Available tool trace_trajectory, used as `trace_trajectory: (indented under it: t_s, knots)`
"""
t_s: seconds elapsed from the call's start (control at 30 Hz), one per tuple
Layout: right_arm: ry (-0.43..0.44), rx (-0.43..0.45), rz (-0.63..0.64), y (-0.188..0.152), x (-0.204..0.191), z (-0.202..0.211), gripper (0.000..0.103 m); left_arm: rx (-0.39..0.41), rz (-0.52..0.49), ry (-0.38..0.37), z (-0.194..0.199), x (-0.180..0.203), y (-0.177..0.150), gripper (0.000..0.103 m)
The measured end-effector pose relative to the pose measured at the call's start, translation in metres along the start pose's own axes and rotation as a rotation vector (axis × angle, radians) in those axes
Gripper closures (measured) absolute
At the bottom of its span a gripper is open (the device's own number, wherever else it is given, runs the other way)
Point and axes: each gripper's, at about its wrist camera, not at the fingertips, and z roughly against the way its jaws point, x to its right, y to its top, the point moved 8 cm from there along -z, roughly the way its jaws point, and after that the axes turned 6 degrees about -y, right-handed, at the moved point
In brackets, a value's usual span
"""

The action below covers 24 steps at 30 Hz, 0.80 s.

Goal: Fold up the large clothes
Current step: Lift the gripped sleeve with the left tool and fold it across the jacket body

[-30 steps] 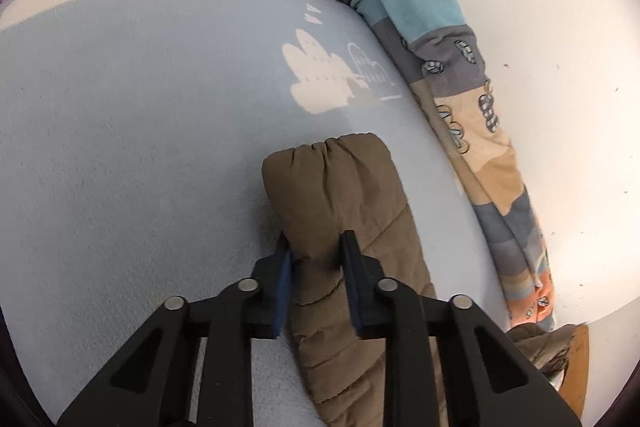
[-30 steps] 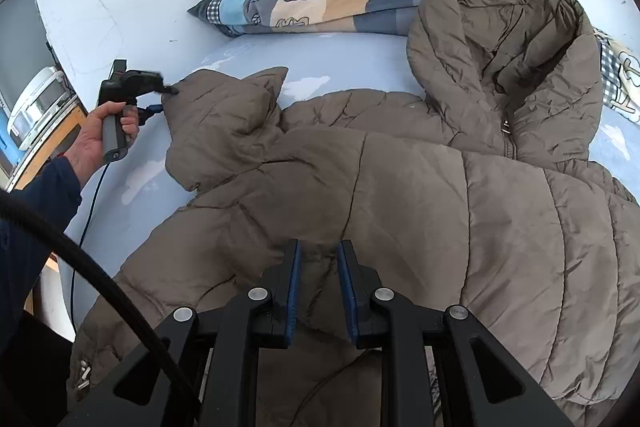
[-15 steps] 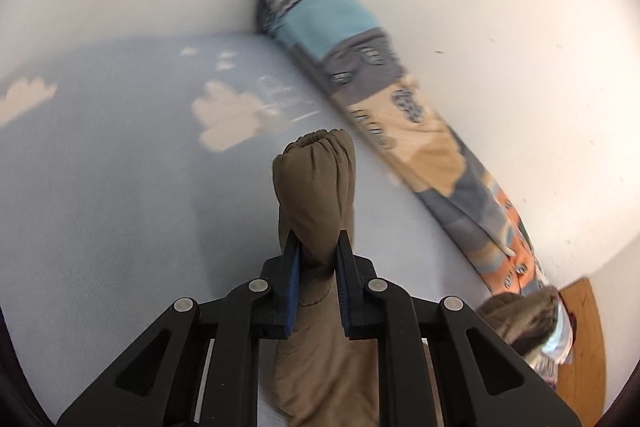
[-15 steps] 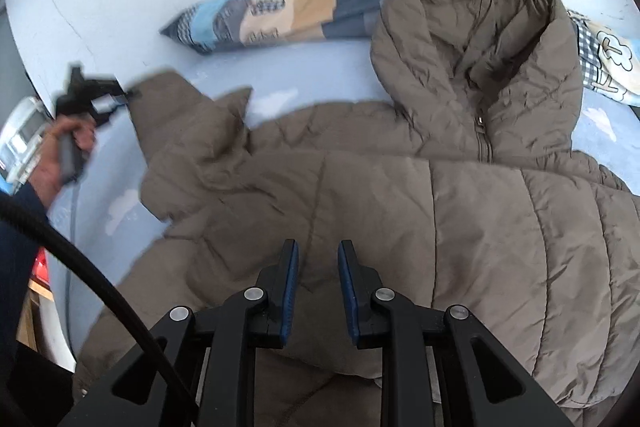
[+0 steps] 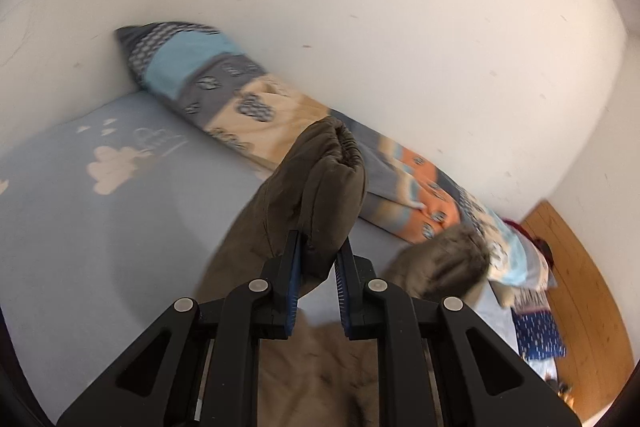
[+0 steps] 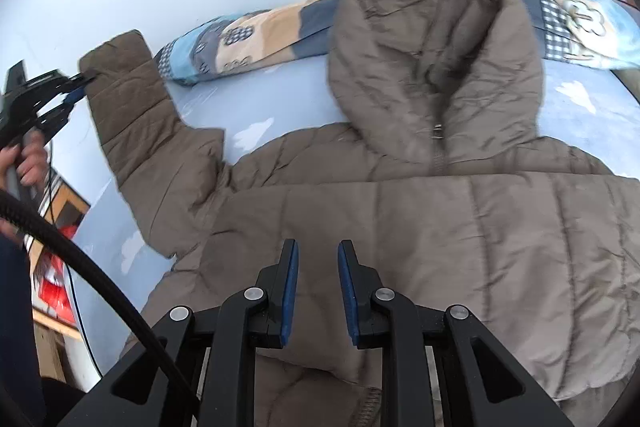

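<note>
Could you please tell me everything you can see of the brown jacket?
The jacket is a brown quilted puffer of thin, crinkly fabric, spread front-up on the pale blue bed. Its zip is closed up to the hood, which lies flat towards the patterned pillow at the wall. One sleeve is lifted off the bed, its gathered cuff pinched in the left tongs. The right tongs hover over the chest, nothing between them.

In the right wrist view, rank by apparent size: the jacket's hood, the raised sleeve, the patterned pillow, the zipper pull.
1. hood
2. raised sleeve, though it sits nearer the camera, so this is unsure
3. patterned pillow, partly hidden behind the hood
4. zipper pull
</note>
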Motion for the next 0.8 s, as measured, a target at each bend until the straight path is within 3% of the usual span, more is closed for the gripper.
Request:
trace_trajectory:
  t_s: [0.27,0.5,0.63,0.8]
  knots:
    - [-0.003,0.058,-0.084,0.02,0.035,0.037,0.081,-0.034,-0.094,-0.109,-0.002,0.111,-0.027,0.088]
    - [0.093,0.166,-0.23,0.047,0.074,0.101,0.077,-0.109,-0.199,-0.196,-0.01,0.209,-0.071,0.088]
    - [0.049,0.268,-0.297,0.06,0.12,0.148,0.076,-0.166,-0.249,-0.252,-0.018,0.261,-0.107,0.088]
    - [-0.027,0.319,-0.399,0.053,0.182,0.186,0.076,-0.245,-0.284,-0.304,-0.035,0.314,-0.159,0.088]
